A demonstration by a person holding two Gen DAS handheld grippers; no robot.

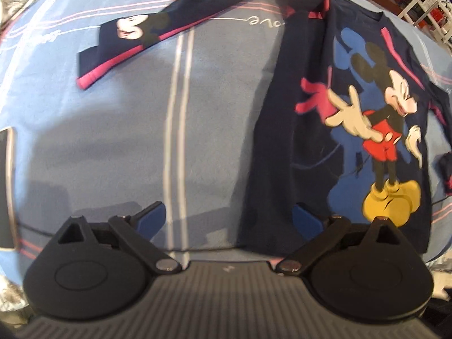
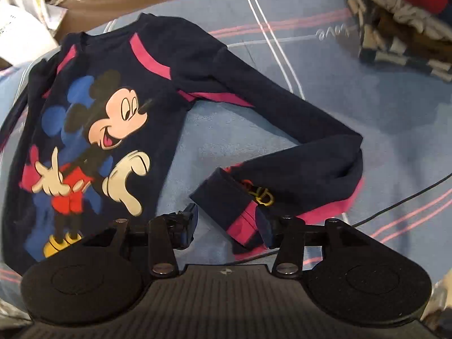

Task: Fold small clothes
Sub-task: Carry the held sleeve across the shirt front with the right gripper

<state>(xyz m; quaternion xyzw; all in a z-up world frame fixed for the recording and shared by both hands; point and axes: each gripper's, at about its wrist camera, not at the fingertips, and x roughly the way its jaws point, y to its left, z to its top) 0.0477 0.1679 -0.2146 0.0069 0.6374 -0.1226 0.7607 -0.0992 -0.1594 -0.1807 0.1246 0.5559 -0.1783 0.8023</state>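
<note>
A small navy long-sleeved shirt (image 1: 339, 147) with a cartoon mouse print and pink stripes lies face up on a light blue blanket (image 1: 127, 141). In the left wrist view one sleeve (image 1: 135, 36) stretches out flat to the upper left. My left gripper (image 1: 230, 221) hangs open over the shirt's lower left hem, holding nothing. In the right wrist view the shirt (image 2: 93, 130) lies at left and its other sleeve (image 2: 282, 141) bends back toward me. The cuff (image 2: 228, 212) of that sleeve lies loose between the fingers of my open right gripper (image 2: 227, 224).
A heap of other clothes (image 2: 401, 19) sits at the blanket's far right. A thin dark cable (image 2: 395, 203) crosses the blanket to the right of the sleeve. A dark flat device (image 1: 7, 189) lies at the left edge. A white rack (image 1: 423, 5) stands beyond the bed.
</note>
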